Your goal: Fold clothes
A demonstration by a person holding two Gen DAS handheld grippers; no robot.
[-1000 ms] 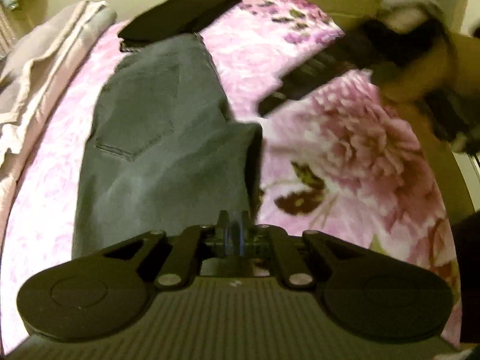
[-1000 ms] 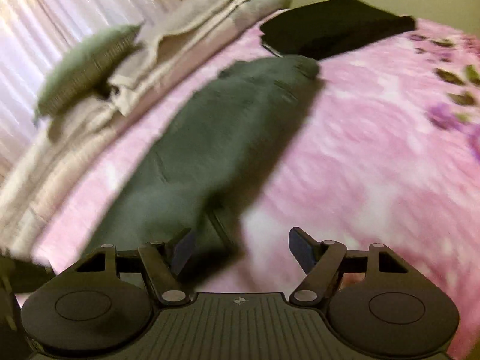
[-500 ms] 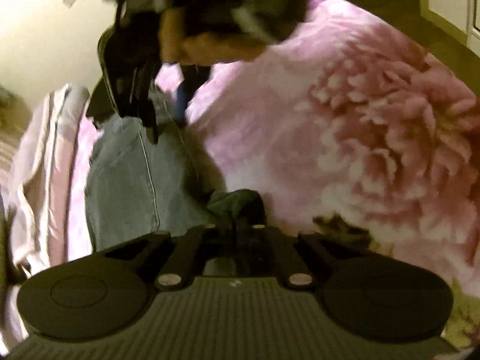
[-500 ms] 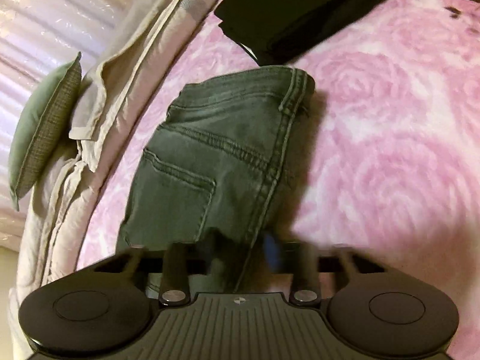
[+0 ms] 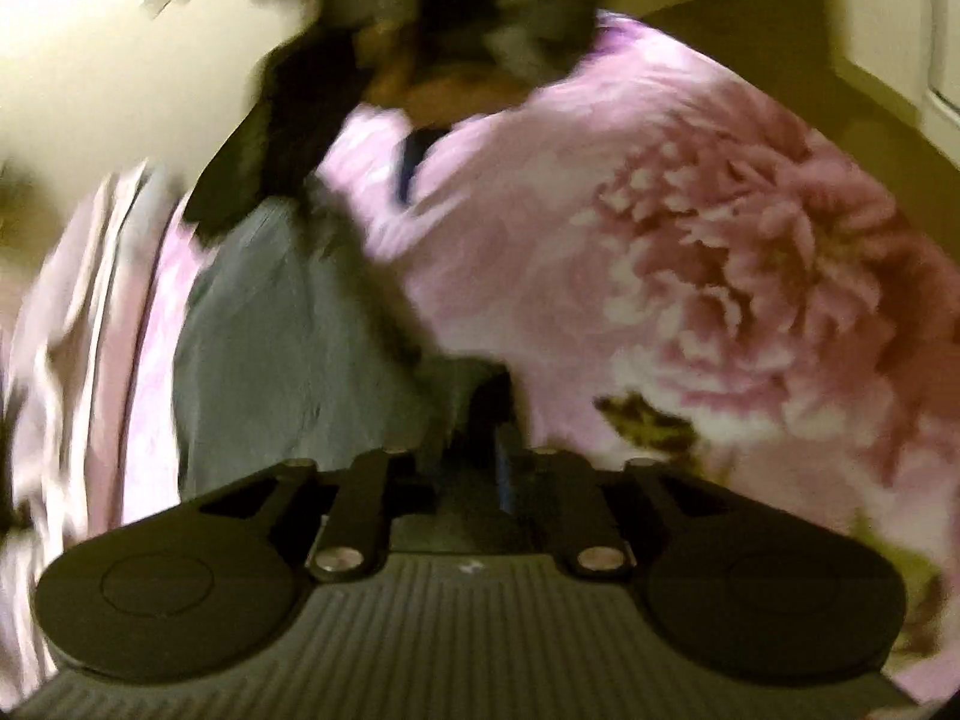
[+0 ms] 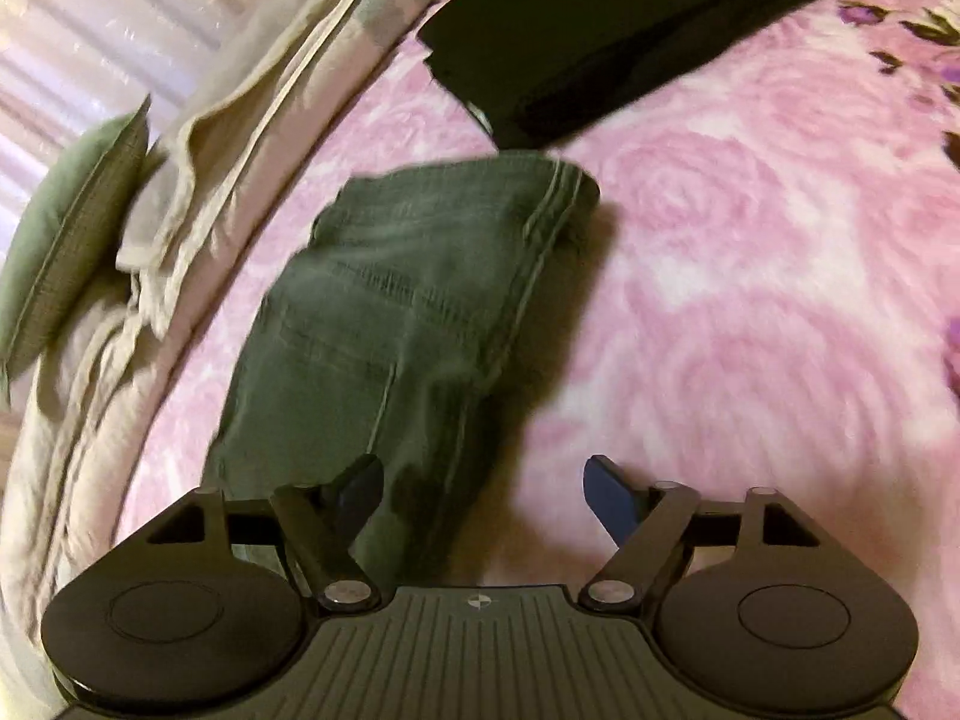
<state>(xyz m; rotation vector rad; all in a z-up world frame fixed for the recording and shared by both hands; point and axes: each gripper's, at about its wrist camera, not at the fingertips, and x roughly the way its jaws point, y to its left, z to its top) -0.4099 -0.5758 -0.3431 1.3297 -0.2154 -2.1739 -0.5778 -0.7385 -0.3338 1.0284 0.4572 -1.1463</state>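
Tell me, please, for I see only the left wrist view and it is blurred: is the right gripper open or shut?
Observer: The right gripper is open and holds nothing.
Operator: Is it over the jeans?
Observer: Partly. One of its fingers is over the near end of the jeans; the other is over the pink bedspread.
Operator: What is beyond the beige blanket?
Observer: A green cushion lies next to the beige blanket, on its far side from the jeans.

Left view motion-blurred; left claw (image 5: 480, 444) grip on jeans (image 5: 288, 348) unclear.
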